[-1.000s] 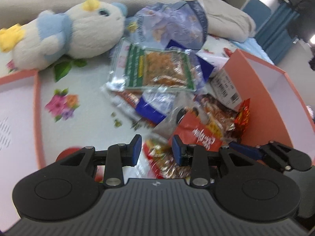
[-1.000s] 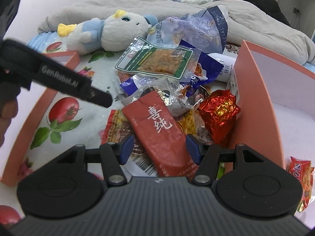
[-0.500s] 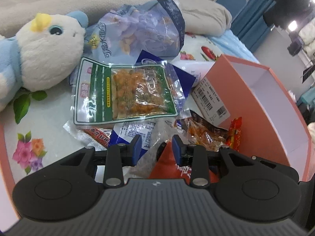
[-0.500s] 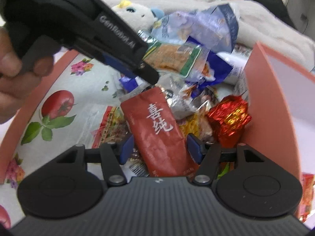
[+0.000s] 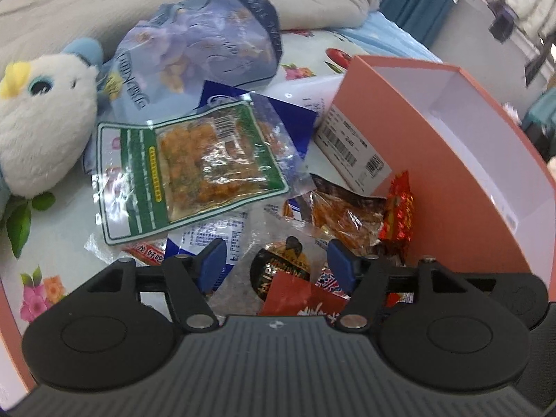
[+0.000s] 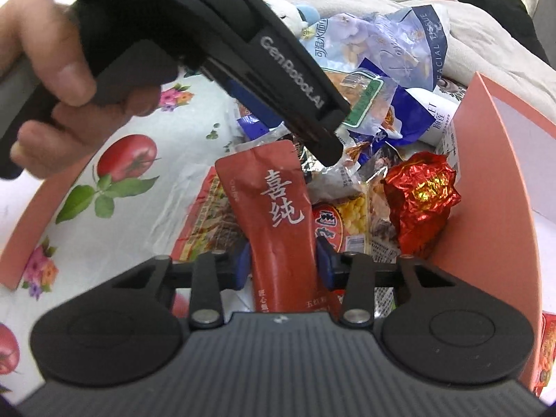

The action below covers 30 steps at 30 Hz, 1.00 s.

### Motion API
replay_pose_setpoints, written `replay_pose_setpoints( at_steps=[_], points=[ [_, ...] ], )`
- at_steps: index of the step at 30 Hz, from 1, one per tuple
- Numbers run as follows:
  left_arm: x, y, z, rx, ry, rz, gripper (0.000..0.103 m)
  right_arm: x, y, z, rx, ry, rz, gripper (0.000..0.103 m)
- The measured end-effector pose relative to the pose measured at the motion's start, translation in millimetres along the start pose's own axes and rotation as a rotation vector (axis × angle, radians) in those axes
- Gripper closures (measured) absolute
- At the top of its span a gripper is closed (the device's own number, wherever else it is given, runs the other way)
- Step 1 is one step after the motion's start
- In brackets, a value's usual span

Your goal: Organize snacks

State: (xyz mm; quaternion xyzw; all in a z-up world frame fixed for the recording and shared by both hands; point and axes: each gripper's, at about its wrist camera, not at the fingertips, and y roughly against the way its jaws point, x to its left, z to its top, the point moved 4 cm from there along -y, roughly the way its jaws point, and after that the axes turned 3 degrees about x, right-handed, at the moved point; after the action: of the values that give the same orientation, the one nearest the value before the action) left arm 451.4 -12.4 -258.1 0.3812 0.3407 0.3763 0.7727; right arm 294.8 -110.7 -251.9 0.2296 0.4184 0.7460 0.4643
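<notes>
A heap of snack packets lies on the flowered sheet beside an orange box. My right gripper is closing, and its blue pads touch both sides of the red packet with white characters. My left gripper is opening above the heap; a clear packet with a black and gold label and the red packet's top lie under its open jaws, untouched. In the right wrist view its black finger reaches down to just beyond the red packet's far end.
A green-edged packet of orange snack, a pale blue tissue bag, a barcoded white box and a red foil sweet crowd the heap. A plush toy lies left. A second orange rim curves at left.
My left gripper has swung right across the heap toward the orange box and its jaws have spread. The right jaws have narrowed onto the red packet.
</notes>
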Motion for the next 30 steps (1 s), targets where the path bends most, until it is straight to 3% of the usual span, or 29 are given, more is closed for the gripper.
replay_pose_setpoints(
  at_steps=[6,10,15,23,30],
  points=[
    [-18.9,-8.2,-5.8,0.057,-0.152,0.083,0.033,6.7,5.6,-8.8,0.011,0.023,0.007,0.062],
    [-24.3,-17.7,-12.5,0.105,-0.205,0.134,0.033,11.5,8.0,-15.2,0.019,0.044,0.024,0.062],
    [-33.1,-24.4,-20.1,0.106,-0.265,0.195,0.035,10.7,10.8,-21.0,0.024,0.035,0.027,0.062],
    [-40.5,-11.8,-26.4,0.081,-0.227,0.218,0.048,11.4,22.6,-25.8,0.007,0.027,0.02,0.062],
    [-46.0,16.4,-37.9,0.038,-0.15,0.238,0.049,18.5,39.6,-36.0,-0.011,0.019,0.028,0.063]
  ],
)
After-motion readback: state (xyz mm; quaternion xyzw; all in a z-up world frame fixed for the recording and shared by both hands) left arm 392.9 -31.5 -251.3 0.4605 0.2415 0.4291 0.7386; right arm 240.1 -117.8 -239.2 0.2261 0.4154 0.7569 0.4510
